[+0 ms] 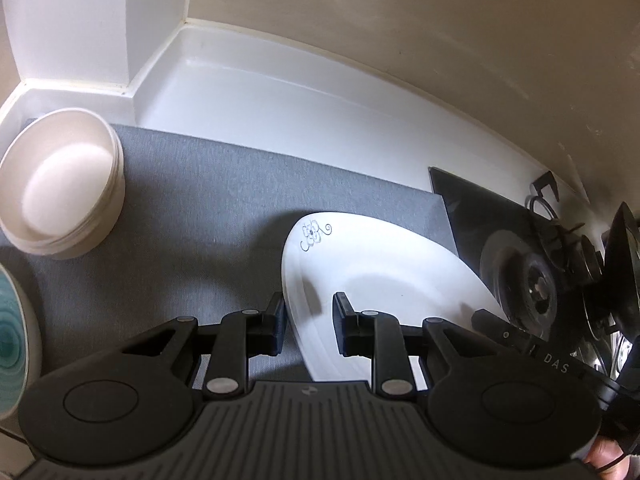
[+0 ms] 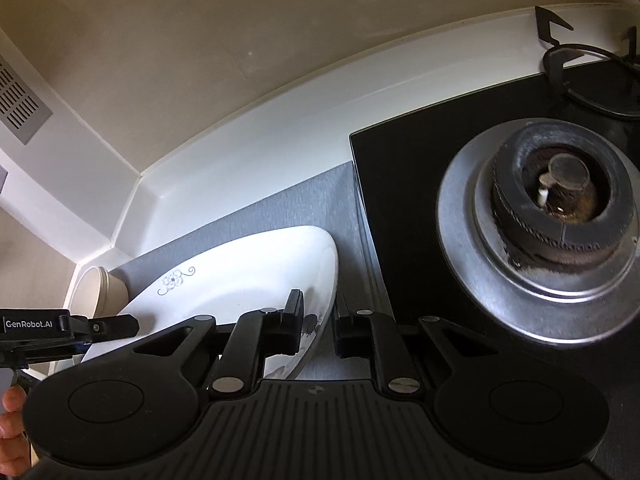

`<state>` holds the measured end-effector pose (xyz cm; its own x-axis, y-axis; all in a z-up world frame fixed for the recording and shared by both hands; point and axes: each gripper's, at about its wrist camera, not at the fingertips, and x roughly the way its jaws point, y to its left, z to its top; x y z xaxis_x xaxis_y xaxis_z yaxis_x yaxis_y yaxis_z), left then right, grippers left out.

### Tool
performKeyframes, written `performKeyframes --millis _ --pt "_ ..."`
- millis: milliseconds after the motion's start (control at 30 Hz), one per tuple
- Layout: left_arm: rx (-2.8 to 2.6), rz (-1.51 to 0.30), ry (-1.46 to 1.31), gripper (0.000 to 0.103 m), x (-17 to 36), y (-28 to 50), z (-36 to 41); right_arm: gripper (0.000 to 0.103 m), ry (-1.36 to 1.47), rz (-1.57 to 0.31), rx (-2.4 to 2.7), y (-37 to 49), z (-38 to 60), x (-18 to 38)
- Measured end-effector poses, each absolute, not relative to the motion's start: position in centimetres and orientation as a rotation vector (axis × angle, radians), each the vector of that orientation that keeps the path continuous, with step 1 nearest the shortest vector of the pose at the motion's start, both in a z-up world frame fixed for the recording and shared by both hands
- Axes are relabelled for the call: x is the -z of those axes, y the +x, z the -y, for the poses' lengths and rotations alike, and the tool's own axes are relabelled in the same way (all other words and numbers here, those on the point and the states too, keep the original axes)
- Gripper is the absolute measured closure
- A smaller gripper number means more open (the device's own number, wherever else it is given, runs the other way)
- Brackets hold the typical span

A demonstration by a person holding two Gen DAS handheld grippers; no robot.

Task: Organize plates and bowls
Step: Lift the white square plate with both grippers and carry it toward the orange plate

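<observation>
Gripping the white plate [image 1: 372, 276], apparently, both grippers [image 1: 308, 320] [image 2: 318, 320] pinch opposite rims.

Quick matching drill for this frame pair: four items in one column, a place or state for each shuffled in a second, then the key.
Items:
1. white plate
2. stacked cream bowls
3. teal-patterned dish
4. gas burner

Places or states:
A. on the black hob
B. far left corner of the grey mat
C. gripped on opposite rims by the left gripper and the right gripper
D. cut off at the left edge of the left wrist view

Pairs: 1-C, 2-B, 3-D, 4-A
</observation>
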<state>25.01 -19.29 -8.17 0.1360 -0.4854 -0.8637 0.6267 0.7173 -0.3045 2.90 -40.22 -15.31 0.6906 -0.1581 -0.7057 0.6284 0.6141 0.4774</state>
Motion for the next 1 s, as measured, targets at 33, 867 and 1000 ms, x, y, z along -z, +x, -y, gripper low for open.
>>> performKeyframes --millis 33,867,1000 --pt "0.810 -1.189 0.142 0.076 8.2 24.8 19.1 0.087 0.782 -0.668 0.492 2.8 40.1 15.3" --pt "0.834 -1.216 0.149 0.076 8.6 20.7 14.2 0.087 0.760 -0.662 0.474 -1.4 36.0 15.4" --pt "0.843 -1.209 0.142 0.076 8.5 20.2 13.2 0.087 0.756 -0.649 0.473 -2.1 35.2 15.1"
